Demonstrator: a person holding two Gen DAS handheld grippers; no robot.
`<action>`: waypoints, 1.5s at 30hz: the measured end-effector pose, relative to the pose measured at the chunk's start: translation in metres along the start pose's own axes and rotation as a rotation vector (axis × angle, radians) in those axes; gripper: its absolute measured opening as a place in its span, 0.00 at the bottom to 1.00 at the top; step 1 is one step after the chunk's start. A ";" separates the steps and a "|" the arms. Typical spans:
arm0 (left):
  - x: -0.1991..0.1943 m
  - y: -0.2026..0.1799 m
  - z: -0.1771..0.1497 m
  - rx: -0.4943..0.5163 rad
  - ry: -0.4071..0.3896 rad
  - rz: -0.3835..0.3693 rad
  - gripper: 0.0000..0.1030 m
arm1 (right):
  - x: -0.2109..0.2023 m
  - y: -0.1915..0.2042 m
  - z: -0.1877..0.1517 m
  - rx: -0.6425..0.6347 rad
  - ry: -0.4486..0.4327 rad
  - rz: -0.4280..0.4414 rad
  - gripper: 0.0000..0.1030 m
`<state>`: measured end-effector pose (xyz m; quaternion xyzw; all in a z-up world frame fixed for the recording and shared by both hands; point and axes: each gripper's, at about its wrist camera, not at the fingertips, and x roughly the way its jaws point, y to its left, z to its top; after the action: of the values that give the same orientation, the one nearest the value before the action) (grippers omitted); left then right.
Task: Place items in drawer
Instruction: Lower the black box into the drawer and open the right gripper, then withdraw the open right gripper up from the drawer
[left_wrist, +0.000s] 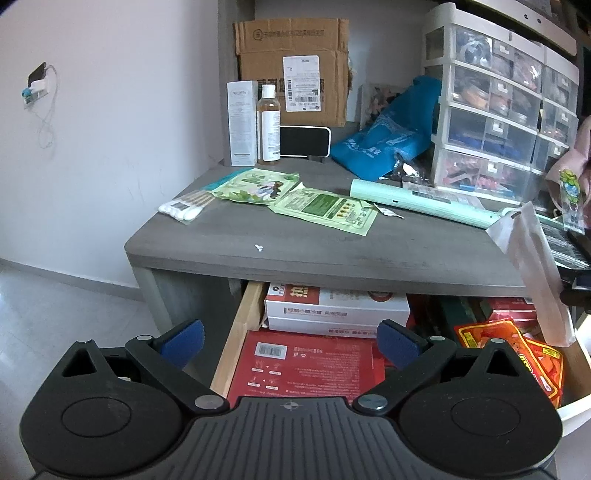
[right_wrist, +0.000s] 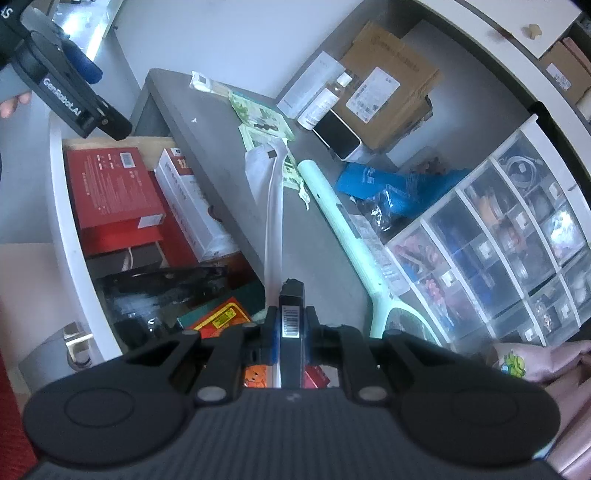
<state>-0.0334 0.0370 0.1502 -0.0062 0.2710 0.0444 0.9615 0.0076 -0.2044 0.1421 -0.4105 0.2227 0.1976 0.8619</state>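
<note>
The right gripper (right_wrist: 291, 325) is clamped on a long white plastic-wrapped packet with a black barcoded end (right_wrist: 271, 206), above the open white-fronted drawer (right_wrist: 70, 229). The left gripper (left_wrist: 291, 341) hangs wide open, empty. Placing step: lower it among the red boxes (right_wrist: 110, 184), then release.

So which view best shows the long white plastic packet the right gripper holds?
The left wrist view: the long white plastic packet appears side-on above the open drawer. The right wrist view sees it end-on, foreshortened, clamped in the right gripper.
</note>
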 end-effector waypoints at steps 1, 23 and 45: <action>0.000 0.000 0.000 0.000 -0.001 -0.001 0.98 | 0.001 0.000 0.000 0.002 0.000 0.000 0.12; 0.004 0.001 0.001 -0.009 0.003 0.008 0.98 | 0.005 0.009 0.000 -0.038 -0.020 -0.008 0.84; 0.005 -0.001 0.002 -0.001 -0.001 0.006 0.98 | 0.006 0.009 -0.005 0.000 -0.011 -0.009 0.83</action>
<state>-0.0281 0.0360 0.1496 -0.0060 0.2707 0.0473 0.9615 0.0071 -0.2025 0.1304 -0.4104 0.2163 0.1959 0.8639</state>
